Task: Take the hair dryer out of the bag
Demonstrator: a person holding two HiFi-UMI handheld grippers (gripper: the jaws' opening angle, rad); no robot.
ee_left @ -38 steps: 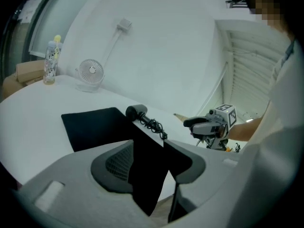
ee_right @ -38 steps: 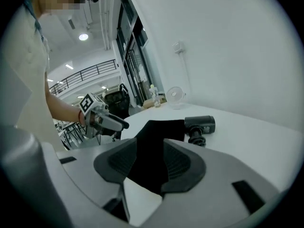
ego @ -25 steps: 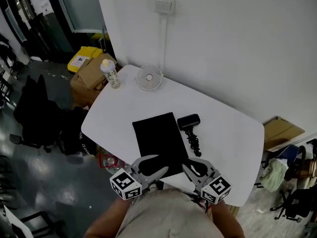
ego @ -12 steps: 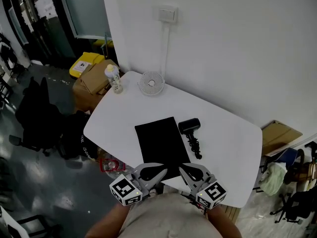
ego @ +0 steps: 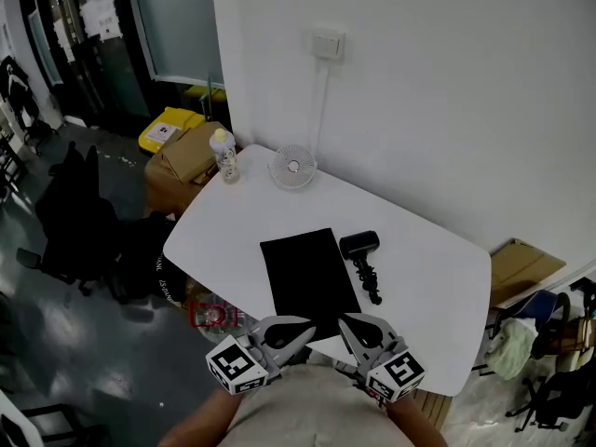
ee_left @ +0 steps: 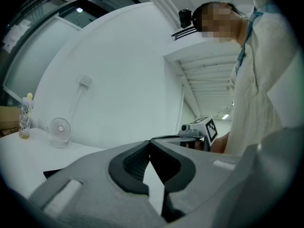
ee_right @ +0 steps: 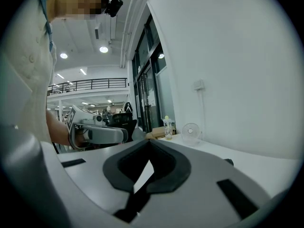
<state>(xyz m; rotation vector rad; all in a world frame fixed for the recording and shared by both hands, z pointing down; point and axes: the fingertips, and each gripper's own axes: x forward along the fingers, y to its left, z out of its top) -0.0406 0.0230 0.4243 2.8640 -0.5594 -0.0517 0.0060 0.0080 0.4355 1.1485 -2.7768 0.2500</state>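
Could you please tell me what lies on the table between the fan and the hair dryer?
Nothing: in the head view, only bare table separates the fan from the hair dryer.

The surface [ego: 424, 250] is plain white, like the wall [ego: 447, 110]. The bag [ego: 307, 273] is flat black with no pattern, and the hair dryer [ego: 359, 245] is black too. The fan [ego: 292, 167] is white; the bottle [ego: 223, 156] has a yellow cap. The left tongs [ego: 312, 325] and right tongs [ego: 342, 322] are grey with black pads [ee_left: 128, 165], and the cube [ego: 235, 366] on each is white with black squares. The box [ego: 186, 152] is brown and the bin [ego: 166, 130] yellow.
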